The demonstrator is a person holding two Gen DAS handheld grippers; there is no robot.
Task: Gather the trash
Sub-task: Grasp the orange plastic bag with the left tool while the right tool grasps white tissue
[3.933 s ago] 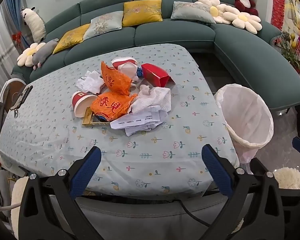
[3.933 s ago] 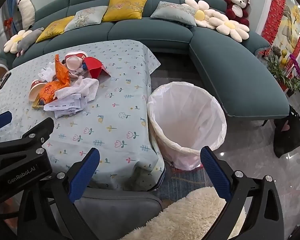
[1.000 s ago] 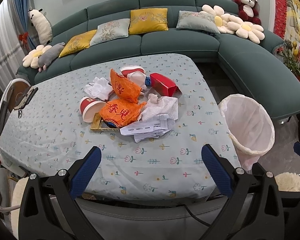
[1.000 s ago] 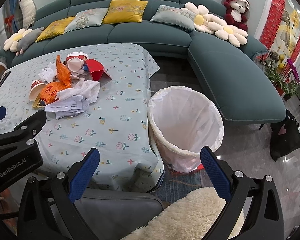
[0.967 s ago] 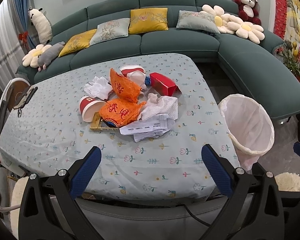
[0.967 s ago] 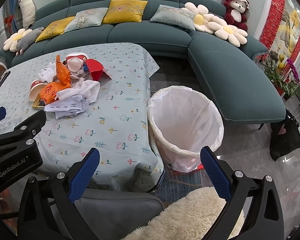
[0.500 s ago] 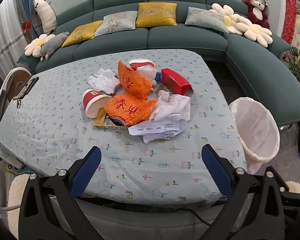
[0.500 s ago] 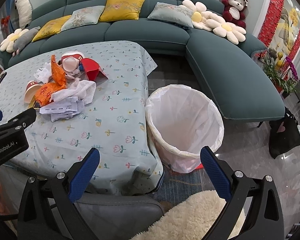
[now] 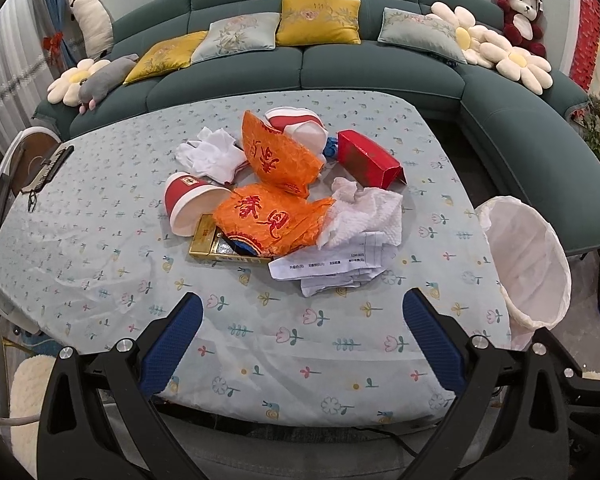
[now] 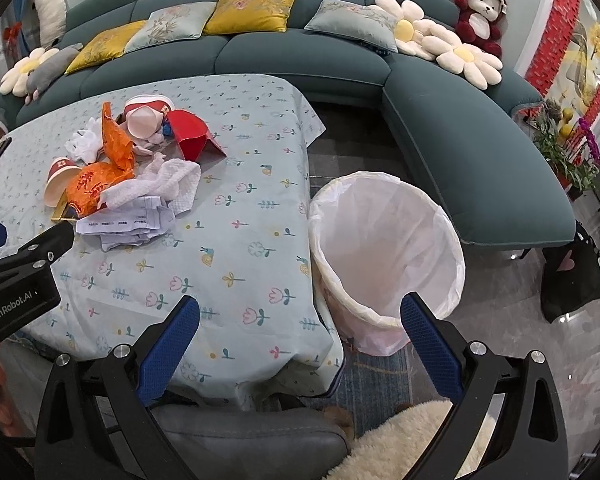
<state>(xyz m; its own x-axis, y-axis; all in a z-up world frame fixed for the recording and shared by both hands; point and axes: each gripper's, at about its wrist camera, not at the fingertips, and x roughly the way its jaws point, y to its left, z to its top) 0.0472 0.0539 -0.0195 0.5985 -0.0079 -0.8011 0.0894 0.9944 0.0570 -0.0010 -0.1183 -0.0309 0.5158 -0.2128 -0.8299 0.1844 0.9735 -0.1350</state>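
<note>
A pile of trash lies mid-table: orange wrappers (image 9: 274,222), a red paper cup (image 9: 186,204) on its side, a red box (image 9: 366,159), white tissue (image 9: 364,212), printed paper (image 9: 332,268), a gold box (image 9: 208,240) and white gloves (image 9: 216,156). The pile also shows in the right wrist view (image 10: 124,176). A bin with a white liner (image 10: 384,252) stands on the floor by the table's right edge. My left gripper (image 9: 302,344) is open and empty over the table's near edge. My right gripper (image 10: 300,346) is open and empty above the table corner and bin.
The table (image 9: 100,248) has a floral cloth. A teal corner sofa (image 9: 340,64) with cushions and plush toys wraps behind and to the right. A grey chair (image 10: 244,440) with a fluffy cover sits below. A phone-like object (image 9: 46,170) lies at the table's left edge.
Both grippers have moved forward toward the table, so the trash pile and the bin look nearer. Both stay open. Nothing on the table has moved.
</note>
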